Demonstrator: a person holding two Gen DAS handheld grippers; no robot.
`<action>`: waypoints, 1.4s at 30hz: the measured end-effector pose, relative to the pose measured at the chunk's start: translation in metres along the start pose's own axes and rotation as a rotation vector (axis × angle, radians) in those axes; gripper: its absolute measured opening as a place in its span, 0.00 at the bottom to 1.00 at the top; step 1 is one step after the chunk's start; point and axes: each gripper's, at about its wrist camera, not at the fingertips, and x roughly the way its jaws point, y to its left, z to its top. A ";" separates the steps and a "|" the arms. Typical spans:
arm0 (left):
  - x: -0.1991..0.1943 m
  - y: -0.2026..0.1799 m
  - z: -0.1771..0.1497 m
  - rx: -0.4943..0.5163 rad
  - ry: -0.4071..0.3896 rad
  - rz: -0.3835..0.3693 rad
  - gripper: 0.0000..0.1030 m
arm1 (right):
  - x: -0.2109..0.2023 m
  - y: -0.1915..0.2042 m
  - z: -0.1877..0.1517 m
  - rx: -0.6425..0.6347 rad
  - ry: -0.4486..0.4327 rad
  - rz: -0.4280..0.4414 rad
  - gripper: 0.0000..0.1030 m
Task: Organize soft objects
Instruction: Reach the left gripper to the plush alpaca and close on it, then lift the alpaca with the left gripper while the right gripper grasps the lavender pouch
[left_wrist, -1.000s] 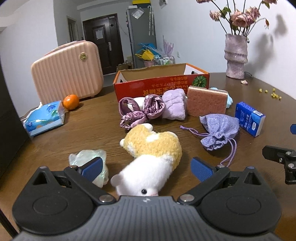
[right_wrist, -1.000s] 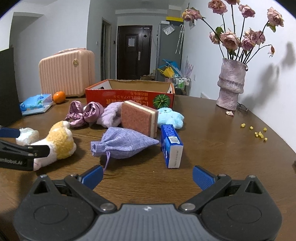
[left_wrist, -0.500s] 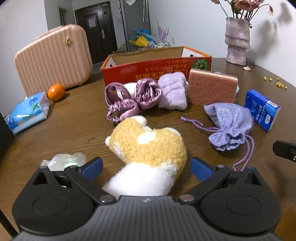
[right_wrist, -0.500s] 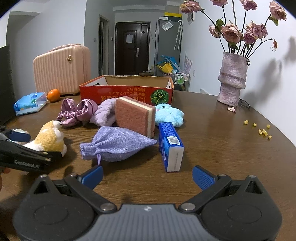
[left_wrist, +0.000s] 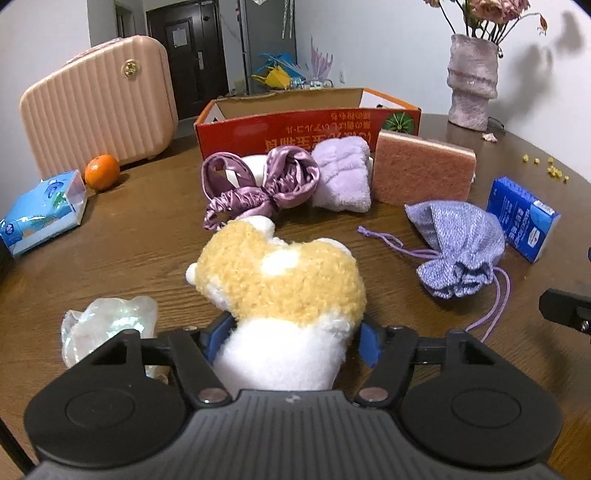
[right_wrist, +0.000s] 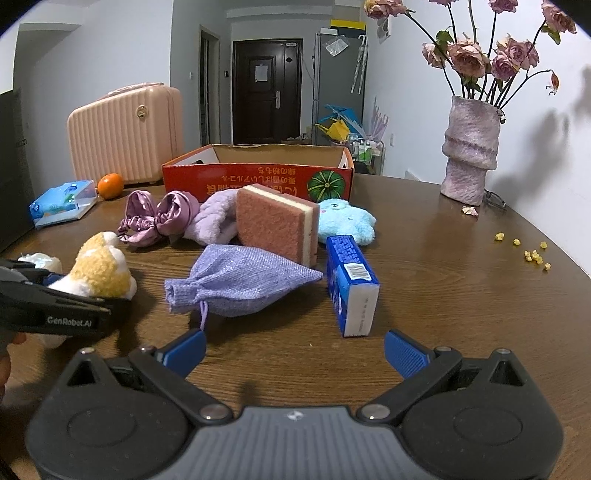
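Fluffy yellow-and-white plush toy (left_wrist: 284, 295) sits on the brown wooden bench (left_wrist: 147, 236), now squeezed between the left hand-held gripper (left_wrist: 291, 343) pads, which have just been closing. It looks ready to lift. The right hand-held gripper (right_wrist: 293, 350) is released, holding nothing.

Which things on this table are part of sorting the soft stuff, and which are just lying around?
Part of the job:
plush toy, in the left gripper, whose jaws have just been closing
drawstring pouch
purple scrunchie
lilac cloth
blue plush
sponge
red box

Lying about:
orange
tissue pack
blue carton
vase
suitcase
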 end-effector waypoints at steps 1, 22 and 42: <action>-0.002 0.001 0.000 -0.003 -0.010 0.003 0.65 | 0.000 0.000 0.000 0.000 -0.001 0.000 1.00; -0.041 0.023 0.006 -0.088 -0.186 0.050 0.65 | 0.003 0.044 0.030 -0.105 -0.047 0.045 1.00; -0.038 0.029 0.006 -0.105 -0.175 0.064 0.65 | 0.089 0.056 0.042 -0.068 0.087 -0.025 0.88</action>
